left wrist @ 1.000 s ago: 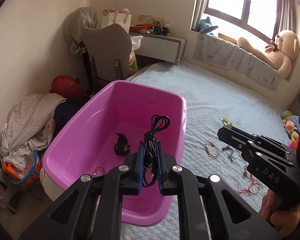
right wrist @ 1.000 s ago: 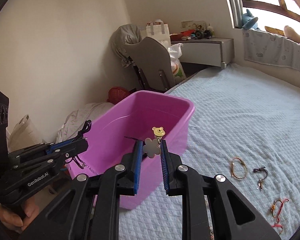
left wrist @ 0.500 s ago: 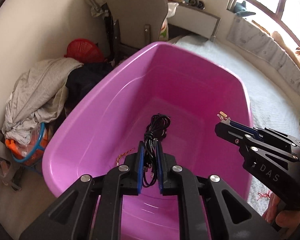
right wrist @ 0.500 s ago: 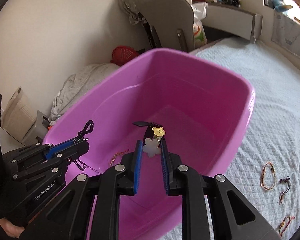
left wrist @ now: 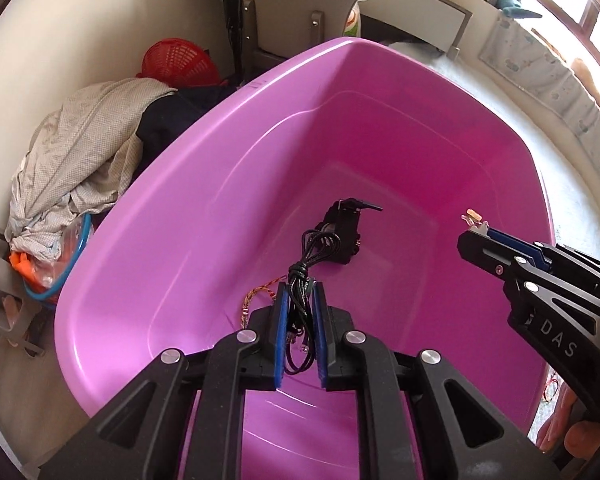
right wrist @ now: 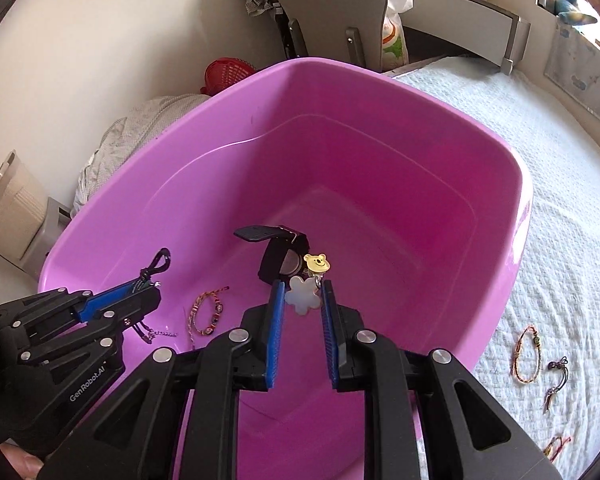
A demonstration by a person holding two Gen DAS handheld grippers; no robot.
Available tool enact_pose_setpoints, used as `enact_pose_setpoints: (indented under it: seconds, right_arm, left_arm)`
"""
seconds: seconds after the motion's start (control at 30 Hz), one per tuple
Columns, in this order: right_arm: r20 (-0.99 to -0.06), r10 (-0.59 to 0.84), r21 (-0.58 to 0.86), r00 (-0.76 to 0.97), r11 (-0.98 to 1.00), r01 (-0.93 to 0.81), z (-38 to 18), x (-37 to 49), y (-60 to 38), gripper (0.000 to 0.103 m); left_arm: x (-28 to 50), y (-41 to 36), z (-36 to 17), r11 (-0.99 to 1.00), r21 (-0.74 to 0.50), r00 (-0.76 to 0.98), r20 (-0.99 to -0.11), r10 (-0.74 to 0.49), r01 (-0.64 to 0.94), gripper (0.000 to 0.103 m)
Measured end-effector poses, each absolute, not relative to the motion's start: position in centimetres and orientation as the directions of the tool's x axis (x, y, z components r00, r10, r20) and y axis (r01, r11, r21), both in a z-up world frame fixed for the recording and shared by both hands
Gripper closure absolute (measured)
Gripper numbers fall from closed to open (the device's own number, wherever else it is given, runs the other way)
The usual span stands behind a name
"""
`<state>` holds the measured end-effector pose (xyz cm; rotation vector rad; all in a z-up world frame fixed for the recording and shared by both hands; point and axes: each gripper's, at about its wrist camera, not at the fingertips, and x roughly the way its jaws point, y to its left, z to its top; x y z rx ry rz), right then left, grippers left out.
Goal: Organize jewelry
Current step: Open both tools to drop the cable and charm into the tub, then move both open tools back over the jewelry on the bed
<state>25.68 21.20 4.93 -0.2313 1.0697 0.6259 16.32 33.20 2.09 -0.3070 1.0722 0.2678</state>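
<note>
The right gripper body reads "DAS"; the left gripper body reads "GenRobot.AI".

- The right gripper, over the pink tub, grips a flower-shaped charm with a yellow bear charm.
- The left gripper clamps a black cord.
- A black watch and a woven bracelet lie inside the tub.
- More bracelets lie on the bed.

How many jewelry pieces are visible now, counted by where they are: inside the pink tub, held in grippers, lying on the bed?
In the pink tub: 2, a black watch and a braided bracelet.
Held: 2, a black cord necklace in the left gripper, a flower-and-bear charm in the right gripper.
On the bed: 3 bracelets.
Total: 7.
</note>
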Motion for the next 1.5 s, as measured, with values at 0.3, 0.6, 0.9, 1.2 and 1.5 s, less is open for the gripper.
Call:
enact_pose_setpoints:
  seconds: [0.3, 0.6, 0.9, 1.2, 1.5]
  right_arm:
    - [-0.865, 0.322, 0.047, 0.386, 0.816, -0.576, 5.6, 25.7, 21.3, 0.053]
    - [-0.864, 0.313, 0.052, 0.394, 0.834, -0.549, 5.8, 25.5, 20.5, 0.046]
    - [-0.86, 0.309, 0.058, 0.405, 0.849, -0.525, 6.0, 25.1, 19.7, 0.039]
    - [-0.853, 0.306, 0.049, 0.423, 0.854, -0.518, 6.5, 24.0, 19.2, 0.034]
    - [-0.84, 0.325, 0.07, 0.435, 0.859, -0.507, 7.6, 23.0, 18.0, 0.034]
  left_arm:
    - [15.8, 33.4, 3.4, 0.912, -0.081, 0.482, -0.866, 0.136, -0.402, 0.024]
    - [15.4, 33.9, 3.7, 0.9, -0.076, 0.472, -0.869, 0.152, -0.429, 0.013]
    - [15.2, 34.2, 3.9, 0.886, -0.059, 0.43, -0.888, 0.164, -0.46, 0.006]
    - [14.0, 34.0, 4.6, 0.889, -0.048, 0.434, -0.884, 0.173, -0.454, 0.006]
    - [12.2, 34.0, 6.0, 0.871, -0.048, 0.453, -0.867, 0.207, -0.49, 0.006]
